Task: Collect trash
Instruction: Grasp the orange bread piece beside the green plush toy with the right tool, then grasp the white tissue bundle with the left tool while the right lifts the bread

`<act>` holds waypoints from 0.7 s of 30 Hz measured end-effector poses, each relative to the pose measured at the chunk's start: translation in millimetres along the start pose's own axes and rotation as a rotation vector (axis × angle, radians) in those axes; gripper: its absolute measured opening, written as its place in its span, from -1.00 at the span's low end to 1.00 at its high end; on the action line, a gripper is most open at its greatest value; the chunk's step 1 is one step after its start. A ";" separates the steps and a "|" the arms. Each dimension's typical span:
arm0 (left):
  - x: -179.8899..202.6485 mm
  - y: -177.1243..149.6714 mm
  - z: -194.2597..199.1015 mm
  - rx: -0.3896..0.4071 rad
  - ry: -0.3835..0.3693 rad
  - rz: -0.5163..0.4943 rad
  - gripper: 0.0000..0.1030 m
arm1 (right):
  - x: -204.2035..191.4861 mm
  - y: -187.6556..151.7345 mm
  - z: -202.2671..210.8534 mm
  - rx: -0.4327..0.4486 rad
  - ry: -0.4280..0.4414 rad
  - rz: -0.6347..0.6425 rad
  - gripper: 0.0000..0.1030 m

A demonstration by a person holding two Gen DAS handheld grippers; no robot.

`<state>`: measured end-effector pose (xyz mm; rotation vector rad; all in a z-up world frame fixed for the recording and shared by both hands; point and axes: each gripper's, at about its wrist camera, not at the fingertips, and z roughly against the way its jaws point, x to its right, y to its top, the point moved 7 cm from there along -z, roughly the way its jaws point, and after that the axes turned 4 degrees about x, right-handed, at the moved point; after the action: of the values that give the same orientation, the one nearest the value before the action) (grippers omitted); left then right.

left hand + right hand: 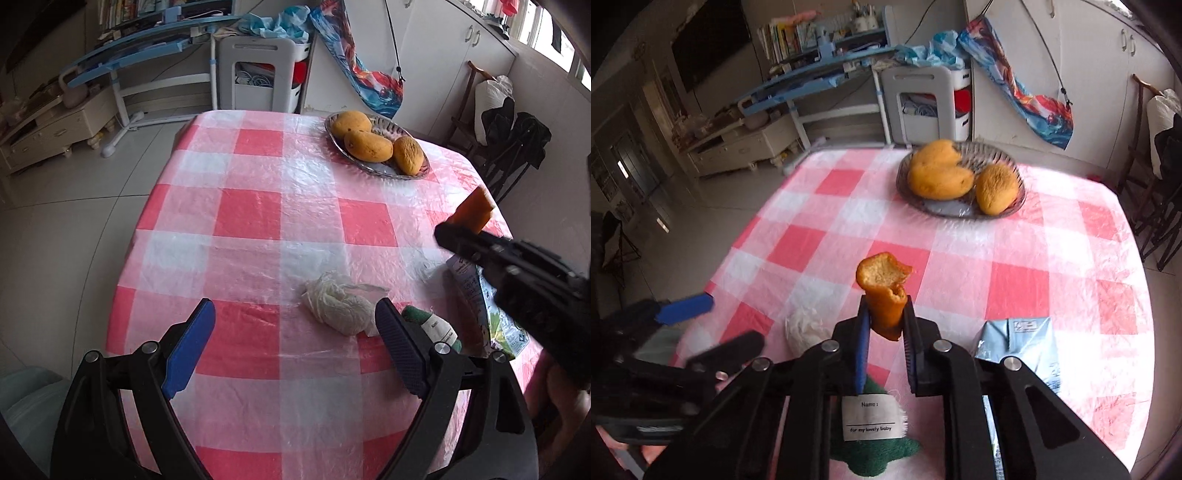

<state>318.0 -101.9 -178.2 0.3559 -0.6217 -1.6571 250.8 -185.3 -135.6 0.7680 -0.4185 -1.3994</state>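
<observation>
My right gripper (885, 319) is shut on a piece of orange peel (884, 284) and holds it above the checked table; the peel also shows in the left wrist view (474, 211). My left gripper (295, 319) is open and empty above the table's near edge. A crumpled white tissue (338, 308) lies just ahead of it, close to its right finger; it also shows in the right wrist view (805, 326). A green knitted item with a white label (871, 439) and a silvery blue snack packet (1021, 341) lie near the front right.
A glass dish (413, 173) with three mangoes (367, 146) stands at the table's far right. The table wears a red-and-white checked plastic cloth (258, 206). A white chair (264, 77) stands behind the table, dark chairs (513, 147) on the right.
</observation>
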 end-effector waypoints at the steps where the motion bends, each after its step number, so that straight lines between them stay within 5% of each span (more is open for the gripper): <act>1: 3.5 -1.5 -5.4 -0.008 0.007 -0.011 0.64 | 1.0 5.4 8.3 0.035 0.006 -0.007 -0.67; 5: 11.4 -4.8 -21.5 -0.036 0.025 -0.014 0.64 | 4.0 18.5 28.4 0.119 0.041 -0.052 -0.67; 11: 23.9 -4.0 -28.5 -0.026 0.022 -0.023 0.51 | 3.7 21.9 29.8 0.129 0.078 -0.084 -0.67; 16: 32.7 -5.7 -33.2 -0.013 0.040 -0.076 -0.24 | -0.1 20.9 31.8 0.128 0.087 -0.066 -0.67; 21: 26.8 -4.4 -13.5 0.041 -0.016 -0.051 -0.40 | -5.7 22.3 33.4 0.135 0.095 -0.050 -0.67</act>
<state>317.0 -130.3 -188.6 0.3916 -0.6645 -1.6987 243.2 -187.7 -95.9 0.9571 -0.4244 -1.3855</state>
